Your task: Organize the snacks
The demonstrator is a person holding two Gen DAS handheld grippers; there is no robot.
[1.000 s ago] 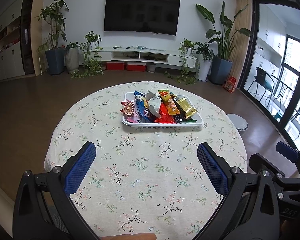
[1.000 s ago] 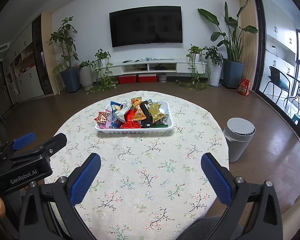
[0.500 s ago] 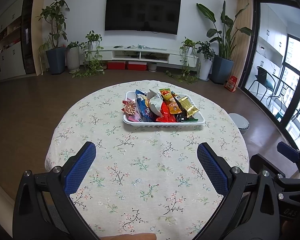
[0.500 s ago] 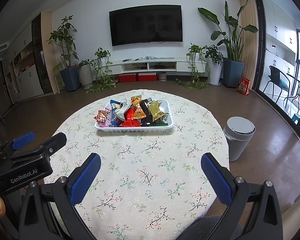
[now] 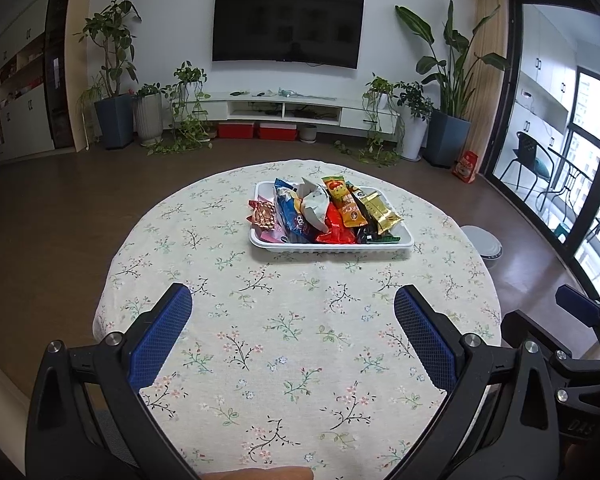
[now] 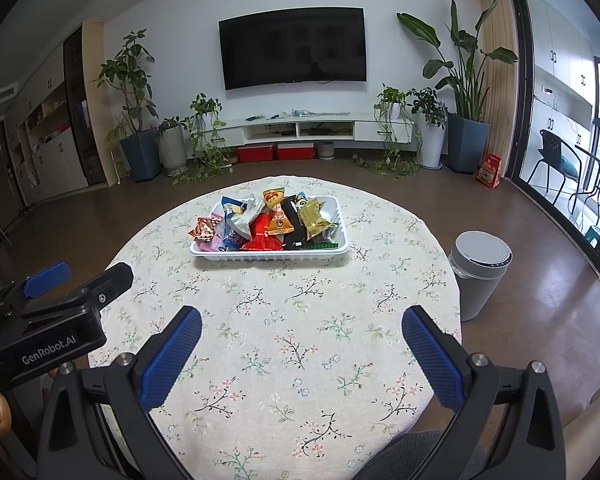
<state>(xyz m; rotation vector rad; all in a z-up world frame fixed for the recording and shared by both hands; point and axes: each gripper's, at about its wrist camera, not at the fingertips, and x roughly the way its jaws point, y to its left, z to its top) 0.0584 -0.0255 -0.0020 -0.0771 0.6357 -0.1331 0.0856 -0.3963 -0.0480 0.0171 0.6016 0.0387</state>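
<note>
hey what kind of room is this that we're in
Most likely a home living room: a wall-mounted television above a low media shelf, potted plants along the wall, and a round table holding a tray of snacks.

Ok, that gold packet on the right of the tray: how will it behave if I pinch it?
The gold packet looks like shiny foil, so it may slip between the pads. It appears puffy and light, likely to crumple rather than stay stiff. It rests on other packets in the white tray, so pulling it could shift its neighbours.
</note>
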